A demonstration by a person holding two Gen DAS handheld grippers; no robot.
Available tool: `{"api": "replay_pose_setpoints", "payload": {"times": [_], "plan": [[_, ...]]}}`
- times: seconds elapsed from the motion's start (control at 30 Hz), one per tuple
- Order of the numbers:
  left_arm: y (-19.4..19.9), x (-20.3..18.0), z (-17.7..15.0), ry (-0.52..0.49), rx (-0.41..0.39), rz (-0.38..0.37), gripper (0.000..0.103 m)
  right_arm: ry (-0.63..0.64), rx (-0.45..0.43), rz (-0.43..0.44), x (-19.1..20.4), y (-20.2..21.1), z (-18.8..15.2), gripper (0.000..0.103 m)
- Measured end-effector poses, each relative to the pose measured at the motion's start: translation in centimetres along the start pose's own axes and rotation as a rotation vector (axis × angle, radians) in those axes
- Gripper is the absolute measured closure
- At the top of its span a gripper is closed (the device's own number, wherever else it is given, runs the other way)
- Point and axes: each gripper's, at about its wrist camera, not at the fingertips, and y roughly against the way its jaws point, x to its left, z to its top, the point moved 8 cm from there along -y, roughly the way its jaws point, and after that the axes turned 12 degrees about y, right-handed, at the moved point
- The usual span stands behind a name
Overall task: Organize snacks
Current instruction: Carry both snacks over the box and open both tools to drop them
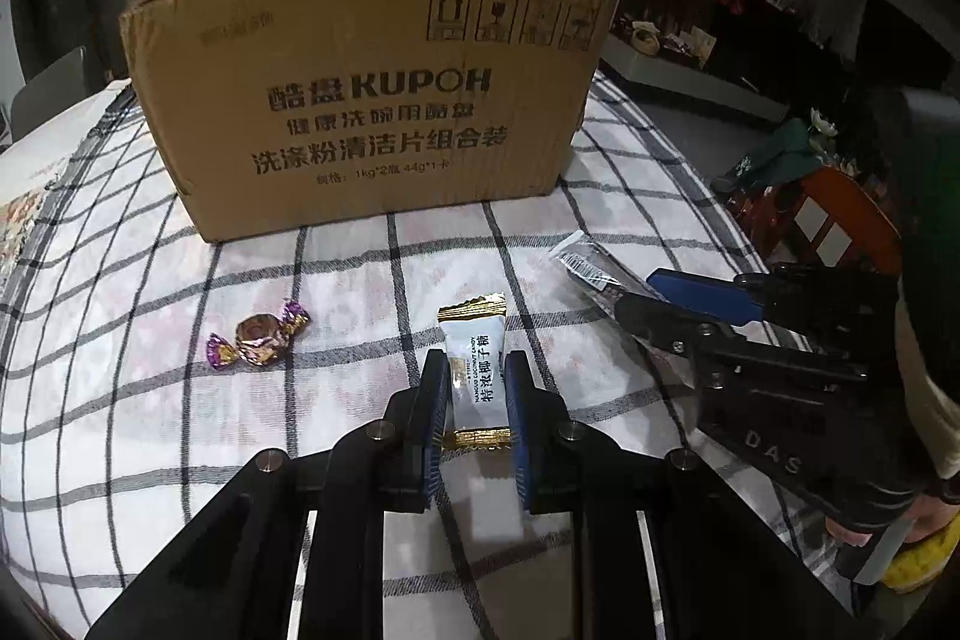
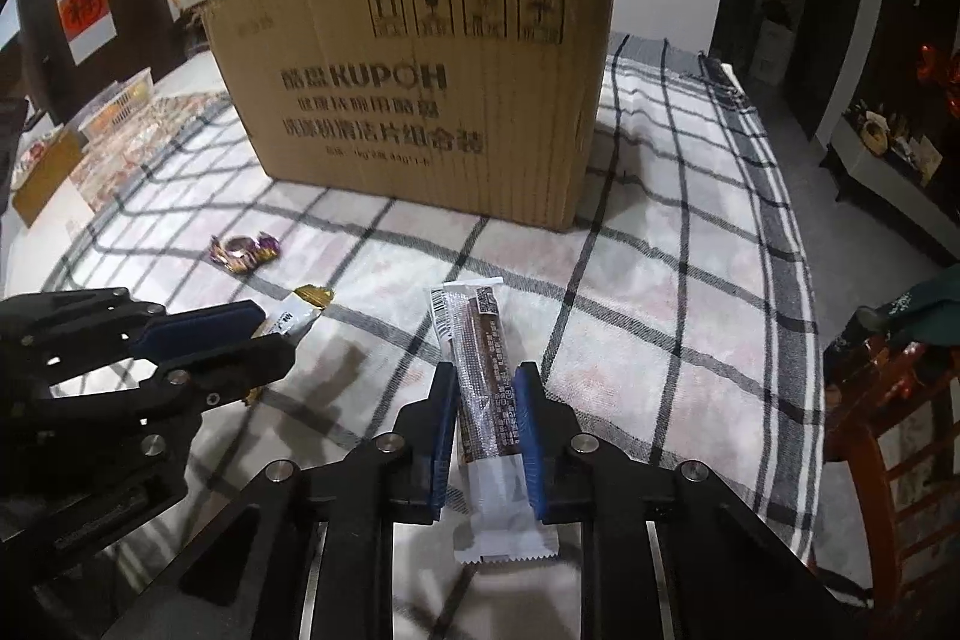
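Clamping the white candy (image 1: 477,383) in my left gripper (image 1: 477,370) and the brown bar (image 2: 483,403) in my right gripper (image 2: 485,388), both lengthwise toward the box (image 1: 372,88) at twelve o'clock.

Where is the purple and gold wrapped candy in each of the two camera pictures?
Left wrist view: the purple and gold candy lies left of centre on the checked cloth, alone.
Right wrist view: the same candy lies upper left, beyond the left gripper.
Shared landmark: the cardboard box stands behind it in both.
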Motion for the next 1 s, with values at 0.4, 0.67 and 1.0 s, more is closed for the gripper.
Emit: {"api": "replay_pose_setpoints", "payload": {"times": [0.4,0.67,1.0], "plan": [[5.5,0.1,2.7,-0.048,-0.104,-0.012,0.083,0.0,-0.125,-0.031,0.8,5.7,3.8,0.082],[8.6,0.4,6.4,-0.066,-0.172,-0.002,0.083,-0.009,-0.206,-0.042,1.1,8.0,7.5,0.082],[10.5,1.5,11.0,-0.084,-0.222,0.001,0.083,-0.015,-0.284,-0.056,0.9,9.3,12.6,0.082]]}}
